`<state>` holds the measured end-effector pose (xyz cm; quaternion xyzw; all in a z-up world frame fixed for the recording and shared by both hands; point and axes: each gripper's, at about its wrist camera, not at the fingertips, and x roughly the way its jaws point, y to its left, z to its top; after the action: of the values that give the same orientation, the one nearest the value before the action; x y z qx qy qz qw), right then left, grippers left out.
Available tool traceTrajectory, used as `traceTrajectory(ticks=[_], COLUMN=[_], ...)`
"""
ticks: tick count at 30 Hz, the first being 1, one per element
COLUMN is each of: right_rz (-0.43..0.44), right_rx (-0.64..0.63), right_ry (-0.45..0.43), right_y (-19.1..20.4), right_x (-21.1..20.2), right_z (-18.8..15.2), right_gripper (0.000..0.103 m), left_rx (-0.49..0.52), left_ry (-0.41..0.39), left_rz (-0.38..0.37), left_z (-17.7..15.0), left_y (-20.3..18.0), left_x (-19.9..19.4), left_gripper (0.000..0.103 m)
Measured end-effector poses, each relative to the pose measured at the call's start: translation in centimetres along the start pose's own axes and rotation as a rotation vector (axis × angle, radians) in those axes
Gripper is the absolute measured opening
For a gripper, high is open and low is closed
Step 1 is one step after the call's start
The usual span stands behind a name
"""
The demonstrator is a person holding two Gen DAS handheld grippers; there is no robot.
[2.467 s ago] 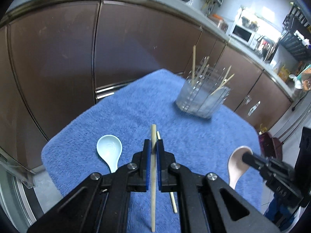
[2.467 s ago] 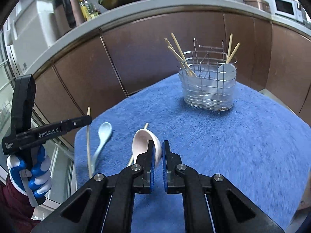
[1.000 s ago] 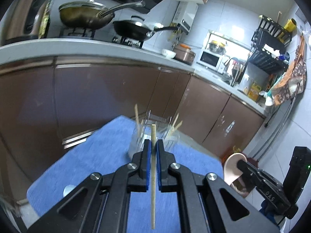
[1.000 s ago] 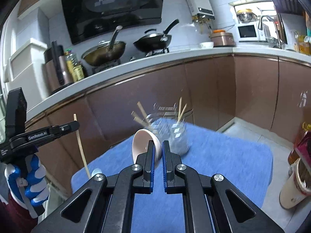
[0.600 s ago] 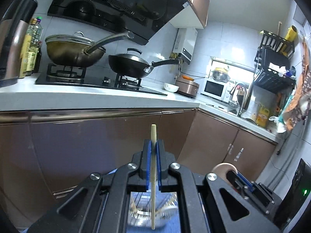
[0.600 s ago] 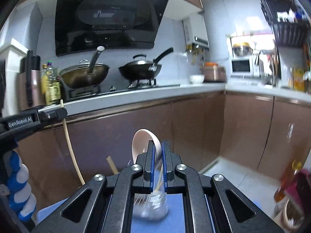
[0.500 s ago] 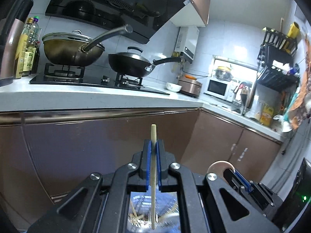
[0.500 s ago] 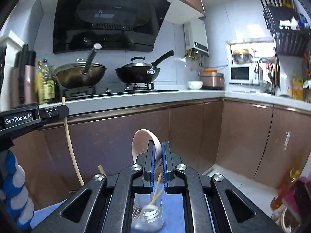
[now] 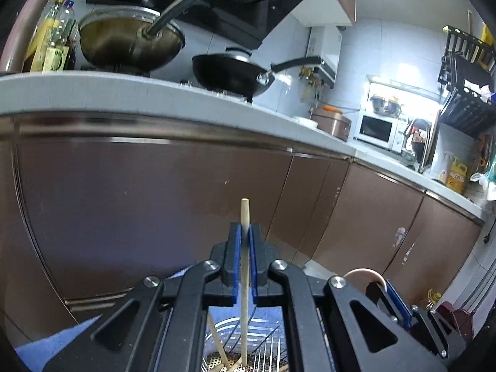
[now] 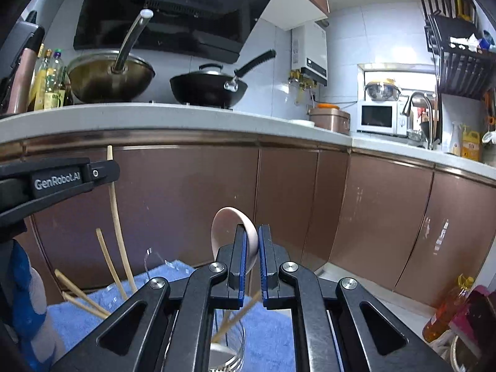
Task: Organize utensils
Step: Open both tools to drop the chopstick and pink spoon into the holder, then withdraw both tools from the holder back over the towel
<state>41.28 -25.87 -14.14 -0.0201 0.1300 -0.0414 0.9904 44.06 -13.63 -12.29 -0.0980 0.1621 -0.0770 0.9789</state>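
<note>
My left gripper (image 9: 245, 232) is shut on a wooden chopstick (image 9: 244, 282) held upright; its lower end reaches into the wire utensil holder (image 9: 263, 341) below, which holds other chopsticks. The right view shows the left gripper (image 10: 102, 170) with that chopstick (image 10: 115, 217). My right gripper (image 10: 252, 235) is shut on a pink ceramic spoon (image 10: 229, 232), bowl up, directly above the holder (image 10: 229, 350). The spoon (image 9: 362, 276) and right gripper also show at lower right of the left view.
The holder stands on a blue towel (image 10: 272, 325). Brown cabinets (image 10: 372, 217) and a grey counter (image 10: 186, 117) with two woks (image 10: 207, 86) lie behind. A bottle (image 10: 446, 313) and a bag stand on the floor at the right.
Both grippers have risen from the towel and tilted up over the holder. The chopstick's lower end has gone down into the holder; the spoon has moved over it.
</note>
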Motion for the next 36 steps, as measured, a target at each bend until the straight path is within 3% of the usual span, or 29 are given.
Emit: traceTrajectory(ticks=[5,6,9,15,25,36], right_rz=[0.014,0.010,0.006,-0.012,-0.042,-0.037], right_rx=[-0.001,-0.001,0.005,0.021,0.137,0.216], right_ry=[0.022,0.025,0.021,0.011,0.035,0.057], right_y=[0.2,0.2,0.0,-0.9,-3.4,-3.4], right_x=[-0.4,-0.7,-1.5,-4.4,-12.4,-21.9], right_z=[-1.3,-1.4,-1.1,-0.3,0.1,-0.5], right_gripper=[0.010,0.015,0.031,0.035,0.052,0.064], left_rx=[0.023,0.033,0.054,0.072,0.101,0.135], left_ry=[0.011,0.013,0.023,0.003,-0.032,-0.057], left_rz=[-0.008,-0.010,-0.015,-0.018,-0.021,-0.007], left_z=[-1.3,-1.5,-1.8,-1.8,-1.4,-1.5], left_y=[-0.1,-0.2,-0.2,-0.2,0.2,1.9], left_x=[0.1,0.0,-0.4,-2.9,-12.0,-23.7], left_gripper=[0.007,0.008,0.020,0.039,0.065,0.068])
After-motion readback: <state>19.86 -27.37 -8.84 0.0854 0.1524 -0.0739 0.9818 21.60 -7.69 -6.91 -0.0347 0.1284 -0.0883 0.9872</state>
